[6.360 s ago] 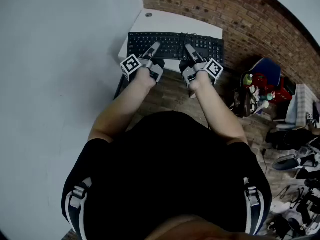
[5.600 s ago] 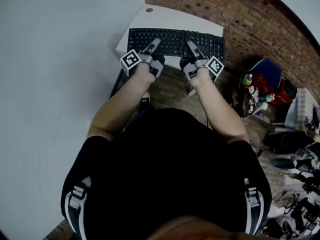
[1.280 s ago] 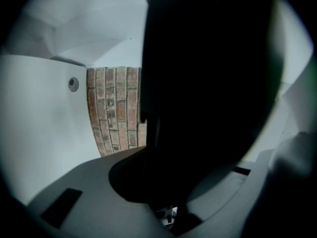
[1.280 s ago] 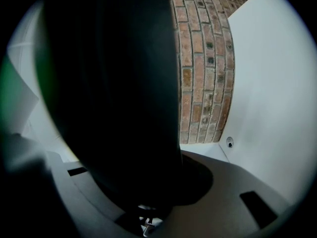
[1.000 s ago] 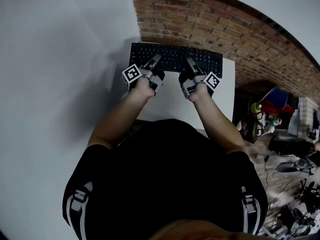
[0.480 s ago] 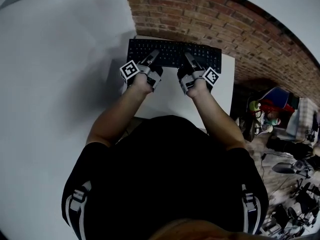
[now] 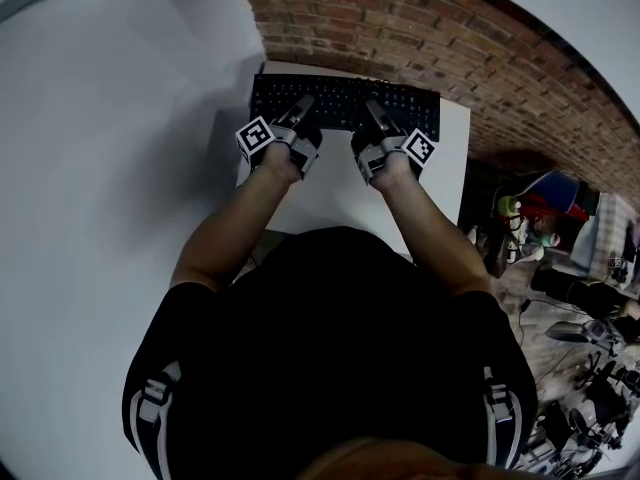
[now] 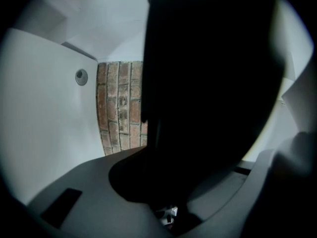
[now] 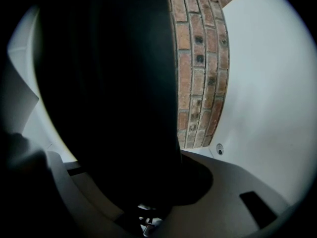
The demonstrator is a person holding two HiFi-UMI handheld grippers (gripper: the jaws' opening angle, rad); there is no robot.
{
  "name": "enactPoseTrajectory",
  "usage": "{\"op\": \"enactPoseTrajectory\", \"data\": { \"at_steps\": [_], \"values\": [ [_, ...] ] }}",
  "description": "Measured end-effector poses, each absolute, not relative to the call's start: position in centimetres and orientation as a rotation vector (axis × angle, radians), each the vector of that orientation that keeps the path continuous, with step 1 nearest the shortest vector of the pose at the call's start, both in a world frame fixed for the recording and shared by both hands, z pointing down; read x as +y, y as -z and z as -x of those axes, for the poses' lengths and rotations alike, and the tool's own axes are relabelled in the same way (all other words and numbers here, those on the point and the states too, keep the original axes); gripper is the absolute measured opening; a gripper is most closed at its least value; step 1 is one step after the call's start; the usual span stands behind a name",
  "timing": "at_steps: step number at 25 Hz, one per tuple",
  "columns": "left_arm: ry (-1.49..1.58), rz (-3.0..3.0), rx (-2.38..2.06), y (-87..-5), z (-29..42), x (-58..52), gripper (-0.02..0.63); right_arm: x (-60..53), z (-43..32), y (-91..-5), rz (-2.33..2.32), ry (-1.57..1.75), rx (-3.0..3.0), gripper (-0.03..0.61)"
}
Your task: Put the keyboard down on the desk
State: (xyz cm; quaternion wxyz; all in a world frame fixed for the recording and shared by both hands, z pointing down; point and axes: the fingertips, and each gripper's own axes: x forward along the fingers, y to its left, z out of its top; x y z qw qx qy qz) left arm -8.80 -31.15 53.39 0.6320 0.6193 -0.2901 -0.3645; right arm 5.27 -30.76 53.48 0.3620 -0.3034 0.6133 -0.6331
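Black plastic, long and flat: the computer keyboard (image 7: 345, 103) lies crosswise over the far end of the white rectangular desk (image 7: 340, 193), close to the red brick wall (image 7: 400, 38). My left gripper (image 7: 298, 110) is clamped on its near edge left of the middle, and my right gripper (image 7: 372, 113) grips the same edge right of the middle. In each gripper view the keyboard fills the gap between the jaws as a dark slab. Whether its underside touches the desk I cannot tell.
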Motion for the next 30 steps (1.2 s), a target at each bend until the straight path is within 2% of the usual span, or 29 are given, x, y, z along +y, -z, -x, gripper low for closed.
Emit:
{"op": "enactPoseTrajectory", "data": {
  "at_steps": [30],
  "values": [
    [0.754,-1.267,-0.754,-65.5,8.3,-33.5,0.083,-33.3,-5.9,-64.9,0.862,1.816,1.447,0.138]
  ]
}}
